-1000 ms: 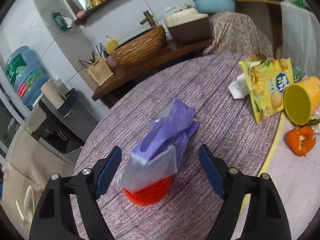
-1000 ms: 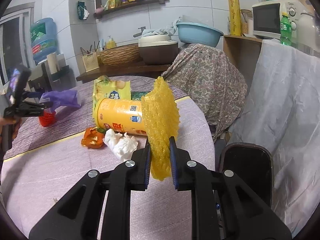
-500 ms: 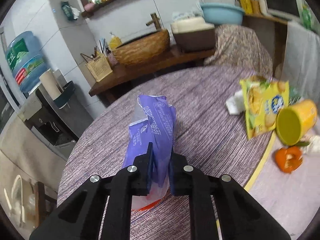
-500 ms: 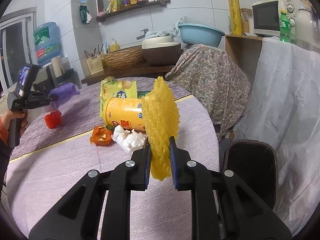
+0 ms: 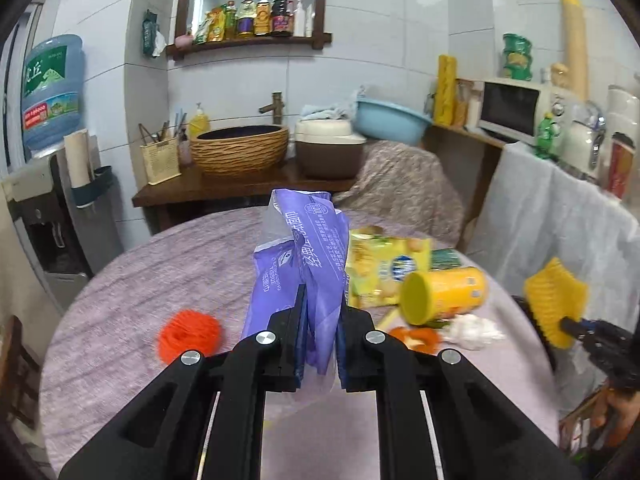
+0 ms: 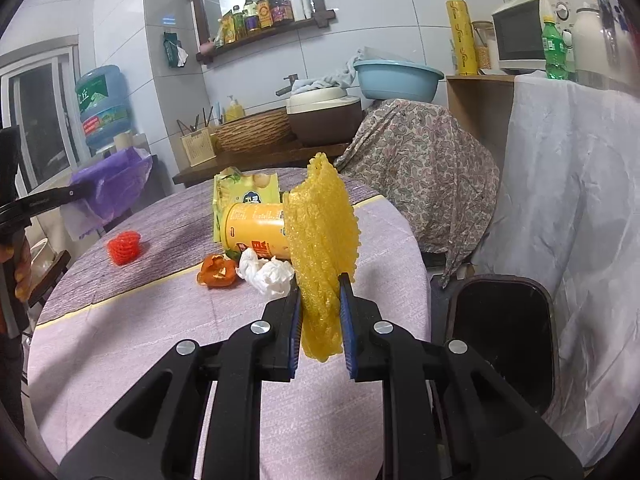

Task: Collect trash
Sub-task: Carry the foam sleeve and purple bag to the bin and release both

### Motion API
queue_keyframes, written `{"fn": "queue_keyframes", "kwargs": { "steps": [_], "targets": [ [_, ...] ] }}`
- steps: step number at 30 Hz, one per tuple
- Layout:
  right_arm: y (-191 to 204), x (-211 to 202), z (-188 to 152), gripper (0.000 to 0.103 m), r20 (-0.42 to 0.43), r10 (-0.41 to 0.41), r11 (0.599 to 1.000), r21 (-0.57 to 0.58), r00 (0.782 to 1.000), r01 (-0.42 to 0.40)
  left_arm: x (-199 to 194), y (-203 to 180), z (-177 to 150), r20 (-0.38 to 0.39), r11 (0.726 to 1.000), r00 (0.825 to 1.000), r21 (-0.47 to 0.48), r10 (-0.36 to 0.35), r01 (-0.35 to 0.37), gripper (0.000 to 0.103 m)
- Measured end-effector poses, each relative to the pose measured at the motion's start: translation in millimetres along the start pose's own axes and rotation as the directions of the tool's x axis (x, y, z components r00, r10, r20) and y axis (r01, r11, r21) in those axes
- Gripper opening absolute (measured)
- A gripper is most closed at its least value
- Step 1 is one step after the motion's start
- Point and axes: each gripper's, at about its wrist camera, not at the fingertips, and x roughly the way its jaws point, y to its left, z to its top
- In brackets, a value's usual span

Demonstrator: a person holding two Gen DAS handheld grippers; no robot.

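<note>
My left gripper [image 5: 320,312] is shut on a purple tissue wrapper [image 5: 304,248] and holds it above the round table [image 5: 160,264]. It also shows in the right wrist view [image 6: 108,188]. My right gripper [image 6: 320,304] is shut on a yellow foam net [image 6: 322,232], held above the table's right edge. A red foam net [image 5: 188,334], a yellow chip bag [image 5: 380,268], a yellow can on its side [image 5: 444,294], orange peel [image 6: 218,272] and a crumpled white tissue [image 6: 268,274] lie on the table.
A dark trash bin [image 6: 504,332] stands on the floor right of the table. A cloth-covered chair [image 6: 416,188] is behind the table. A white-draped counter [image 6: 580,200] is on the right. A wooden bench with a woven basin [image 5: 240,150] is at the back.
My left gripper closed on the purple wrapper and lifted it off the red foam net, swinging right. My right gripper kept hold of the yellow net, shifting slightly.
</note>
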Motion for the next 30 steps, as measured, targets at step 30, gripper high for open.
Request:
{"fn": "queue_keyframes", "kwargs": {
  "steps": [30],
  "targets": [
    [-185.9,53.3,-73.1,0.018,-0.199,-0.288,0.923,0.202,0.937,0.327,46.1,-263.3,-8.9,-0.096,0.873,0.878,0.104,-0.469,0.477,0.012]
  ]
}}
